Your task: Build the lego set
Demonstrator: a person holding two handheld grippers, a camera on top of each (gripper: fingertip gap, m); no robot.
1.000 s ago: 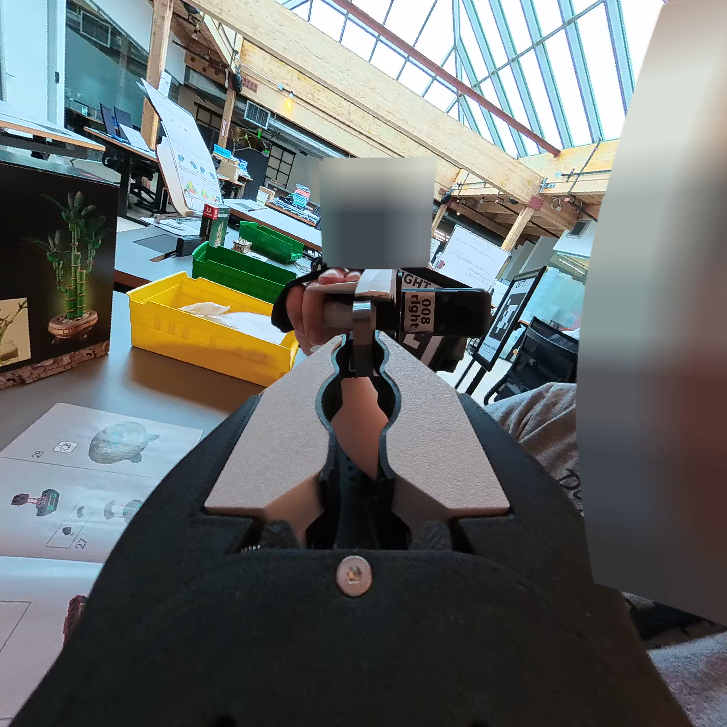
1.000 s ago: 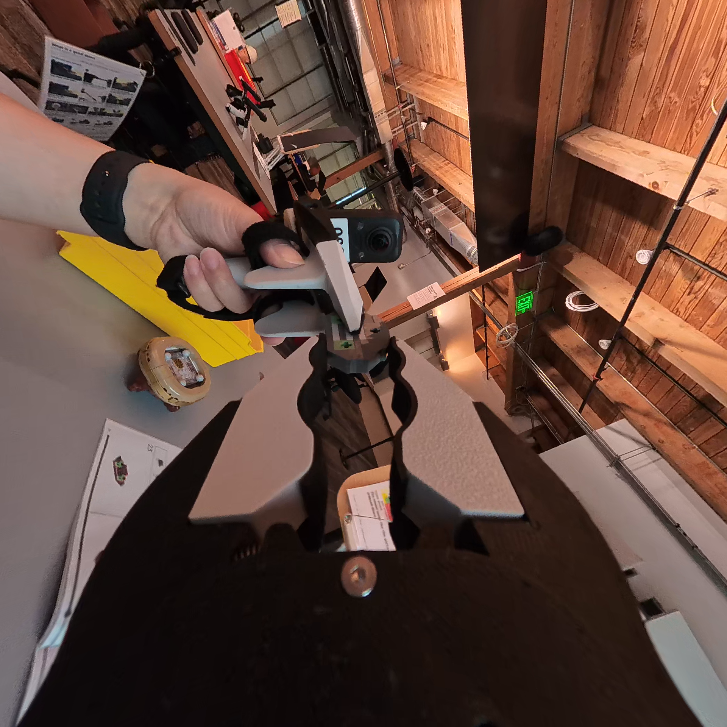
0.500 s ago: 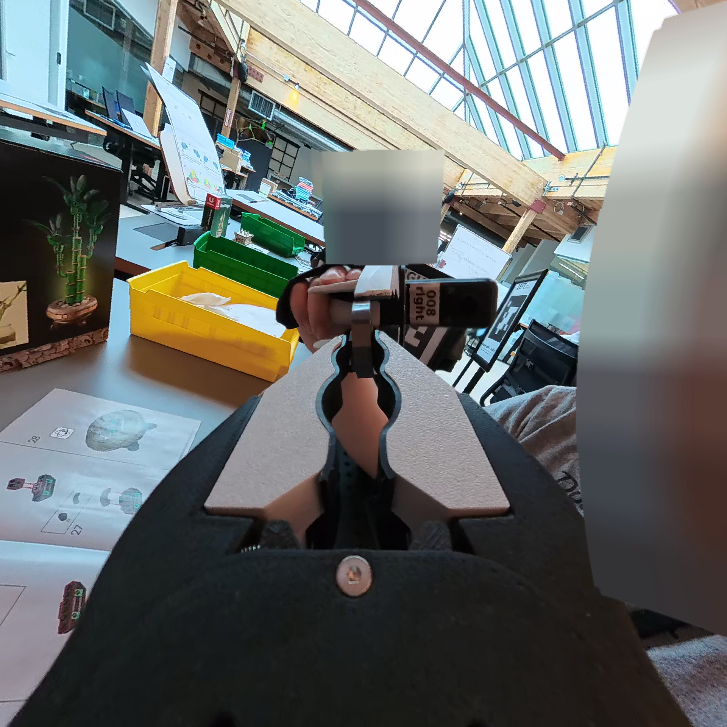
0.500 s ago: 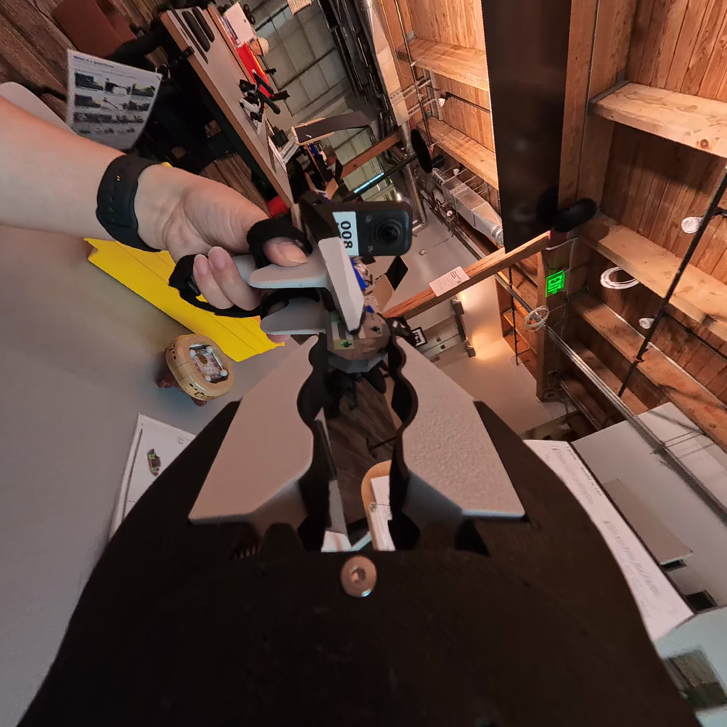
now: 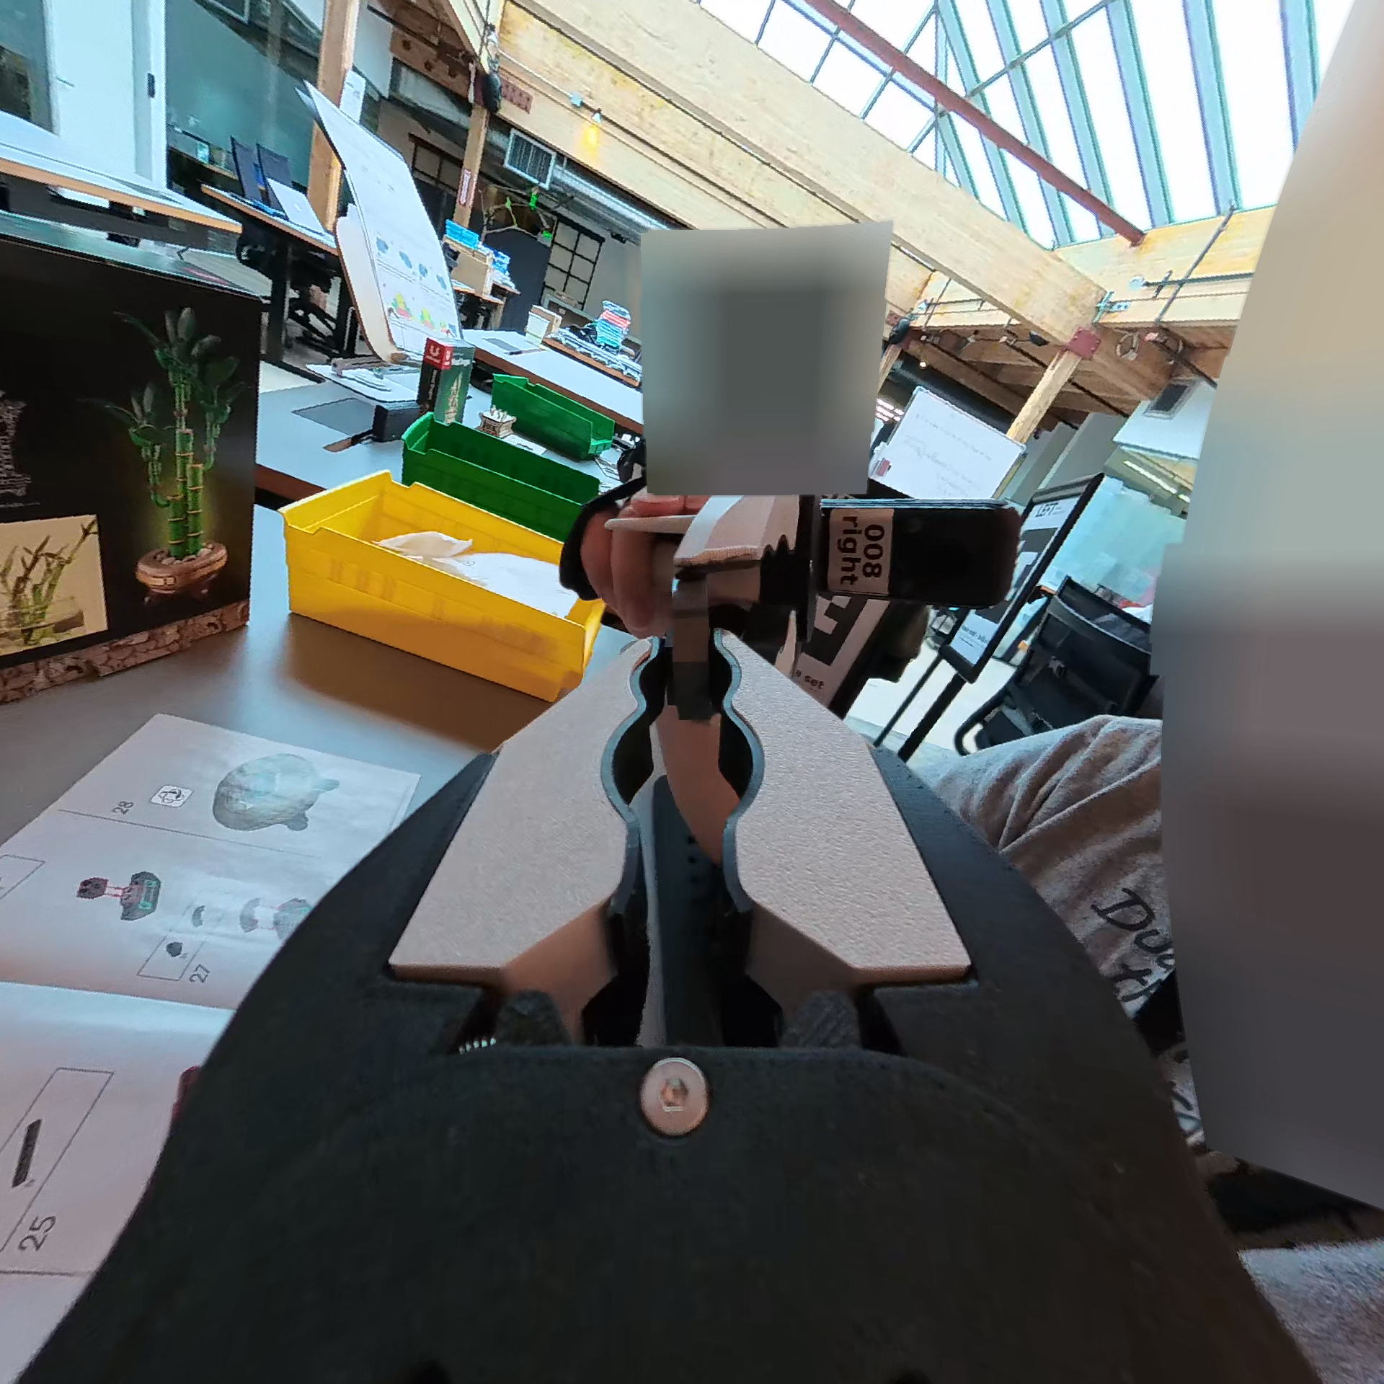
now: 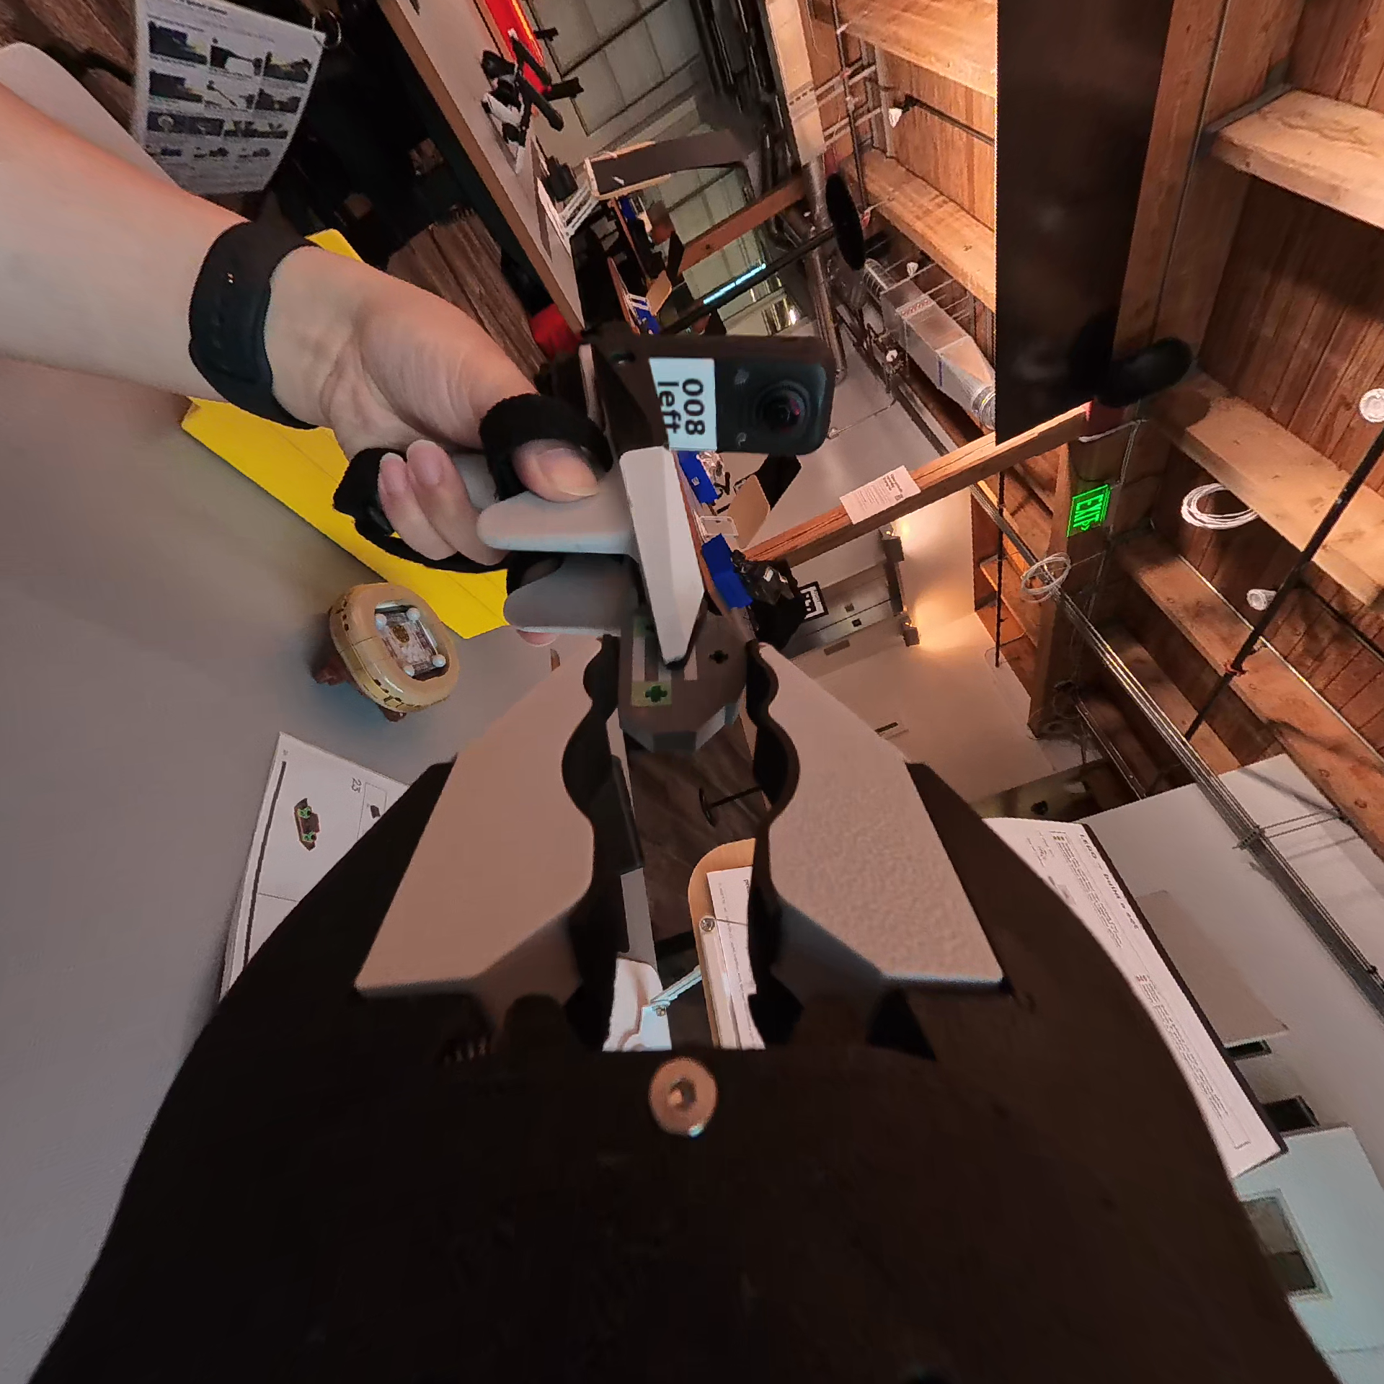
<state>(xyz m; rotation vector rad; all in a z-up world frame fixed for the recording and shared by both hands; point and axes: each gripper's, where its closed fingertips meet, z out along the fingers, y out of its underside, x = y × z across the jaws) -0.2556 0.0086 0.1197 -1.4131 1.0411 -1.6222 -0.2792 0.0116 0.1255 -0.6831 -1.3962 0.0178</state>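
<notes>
Both grippers are held in the air above the table, facing each other. A dark brown lego piece point(image 6: 674, 711) with a small yellow-green tile on it sits between the tips of my right gripper point(image 6: 678, 663). My left gripper point(image 5: 689, 650) is shut on the same piece point(image 5: 690, 685), which appears edge-on there. In the right wrist view the left gripper's grey fingers point(image 6: 663, 547) come down onto the piece from above. A round tan lego pot base point(image 6: 393, 648) stands on the table.
A yellow bin point(image 5: 434, 592) with white bags stands on the grey table point(image 5: 299, 689), with green bins point(image 5: 494, 464) behind it. The open instruction booklet point(image 5: 187, 861) lies at the left, beside the black lego box point(image 5: 127, 464). The person's grey sleeve point(image 5: 1048, 809) is at the right.
Both grippers stay shut on the brown piece. The joined pair has swung slightly, so the backgrounds have shifted, and the left gripper looks a little closer in the right wrist view.
</notes>
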